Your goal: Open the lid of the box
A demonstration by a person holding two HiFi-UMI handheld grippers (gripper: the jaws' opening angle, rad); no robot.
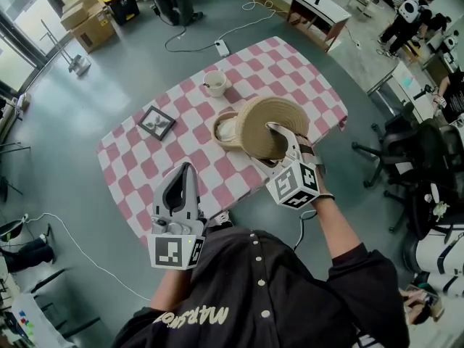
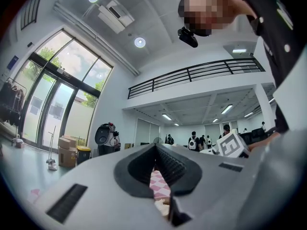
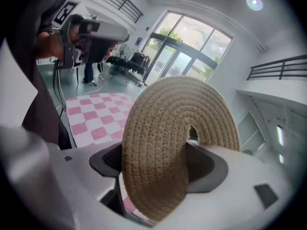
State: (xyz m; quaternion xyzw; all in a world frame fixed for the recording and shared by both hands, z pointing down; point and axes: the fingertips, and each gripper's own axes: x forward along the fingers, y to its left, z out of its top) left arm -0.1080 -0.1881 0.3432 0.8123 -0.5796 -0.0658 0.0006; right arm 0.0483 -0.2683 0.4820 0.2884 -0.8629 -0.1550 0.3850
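Observation:
A round woven straw lid (image 1: 270, 125) hangs tilted above the table, and my right gripper (image 1: 281, 135) is shut on its edge. In the right gripper view the lid (image 3: 192, 109) stands on edge between the jaws and fills the middle, bent where the right gripper (image 3: 158, 171) clamps it. Just left of the lid sits the woven box (image 1: 225, 130), its pale inside showing. My left gripper (image 1: 185, 176) hovers over the table's near edge, apart from the box, fingertips together and holding nothing. In the left gripper view only a thin strip of checked cloth shows between the left gripper's (image 2: 160, 176) jaws.
The table (image 1: 304, 78) has a pink and white checked cloth. On it stand a white cup (image 1: 214, 83) at the far side and a small framed picture (image 1: 156, 122) at the left. Office chairs (image 1: 406, 151) crowd the right. A cable and power strip (image 1: 221, 47) lie on the floor beyond.

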